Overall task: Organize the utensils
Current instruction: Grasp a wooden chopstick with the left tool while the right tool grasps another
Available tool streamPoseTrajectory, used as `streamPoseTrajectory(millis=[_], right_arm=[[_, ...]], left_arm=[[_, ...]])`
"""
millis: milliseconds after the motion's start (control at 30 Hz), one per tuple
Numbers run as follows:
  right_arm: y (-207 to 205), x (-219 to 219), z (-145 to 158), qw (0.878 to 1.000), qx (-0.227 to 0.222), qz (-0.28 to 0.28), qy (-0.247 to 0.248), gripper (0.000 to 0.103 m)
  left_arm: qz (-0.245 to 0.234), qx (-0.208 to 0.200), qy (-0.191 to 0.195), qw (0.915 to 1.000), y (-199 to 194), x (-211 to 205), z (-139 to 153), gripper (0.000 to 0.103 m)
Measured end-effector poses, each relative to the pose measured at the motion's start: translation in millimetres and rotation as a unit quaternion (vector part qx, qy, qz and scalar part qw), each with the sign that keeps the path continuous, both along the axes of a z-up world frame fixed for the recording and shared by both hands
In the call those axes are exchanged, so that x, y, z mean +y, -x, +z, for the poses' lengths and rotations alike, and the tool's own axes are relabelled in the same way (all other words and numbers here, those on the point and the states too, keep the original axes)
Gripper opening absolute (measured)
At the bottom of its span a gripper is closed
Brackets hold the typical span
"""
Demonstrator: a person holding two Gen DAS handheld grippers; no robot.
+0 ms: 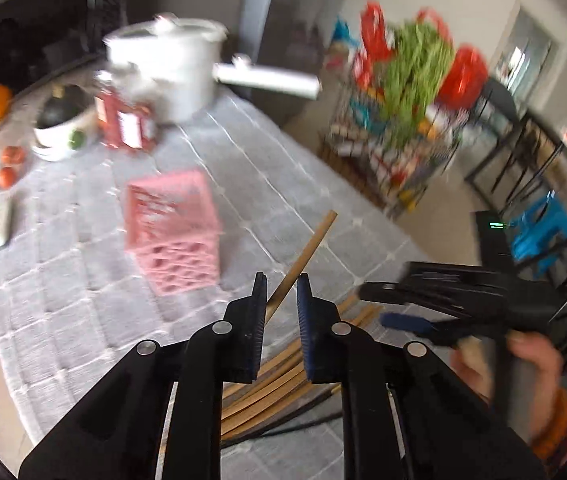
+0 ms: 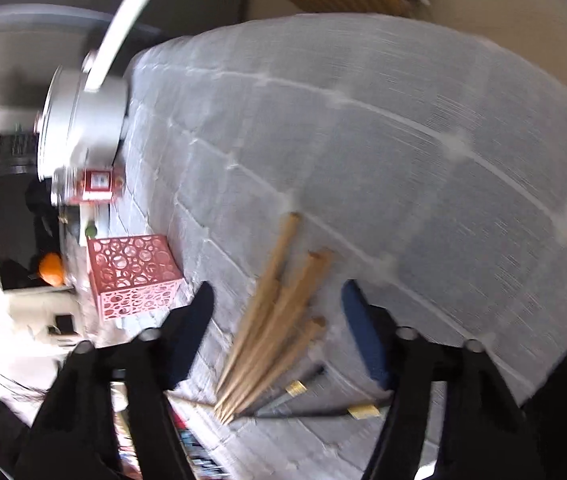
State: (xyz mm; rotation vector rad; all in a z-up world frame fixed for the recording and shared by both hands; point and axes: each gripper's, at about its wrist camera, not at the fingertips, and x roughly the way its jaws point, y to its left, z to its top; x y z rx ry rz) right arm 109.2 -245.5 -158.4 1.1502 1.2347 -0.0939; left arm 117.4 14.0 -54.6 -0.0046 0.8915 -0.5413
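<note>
Bamboo chopsticks lay fanned at lower centre of the right wrist view, on the grey quilted cloth. The right gripper stood wide apart above them, holding nothing. The left gripper — jaws narrowly parted — looked clamped on no chopstick. The pink perforated holder sat mid-frame, upright. Judged step: pickup pending; next, close on one chopstick.

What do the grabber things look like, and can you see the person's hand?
Both grippers are black plastic. The left gripper has jointed links with round silver pins, and dark blue ribbed pads line its fingers. The right gripper matches it: black links, pins, blue pads. The person's bare right hand wraps the handle; something orange shows at the wrist.
</note>
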Motion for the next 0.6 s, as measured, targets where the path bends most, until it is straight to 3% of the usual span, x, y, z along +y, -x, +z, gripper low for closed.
streamPoseTrajectory(millis=[133,200,333,433,467,500,600], right_arm=[[-24,14,2,0.997,0.015,0.022,0.078,0.048],[-34,17,-5,0.995,0.030,0.029,0.085,0.042],[-53,25,-9,0.992,0.044,0.035,0.109,0.042],[-70,37,-5,0.983,0.054,0.068,0.161,0.040],[-72,41,-4,0.980,0.059,0.073,0.177,0.032],[-74,45,-4,0.976,0.059,0.077,0.195,0.013],[-70,41,-7,0.983,0.032,0.060,0.172,0.012]], left_arm=[[0.013,-0.028,0.017,0.9994,15,23,16,0.012],[0.015,-0.035,0.020,0.9990,19,33,22,0.011],[0.025,-0.032,0.034,0.9986,19,53,26,0.010],[0.035,-0.034,0.036,0.9981,20,67,26,0.009],[0.038,-0.034,0.038,0.9980,20,71,27,0.009],[0.042,-0.035,0.039,0.9978,20,75,28,0.009],[0.051,-0.035,0.045,0.9970,20,84,30,0.008]])
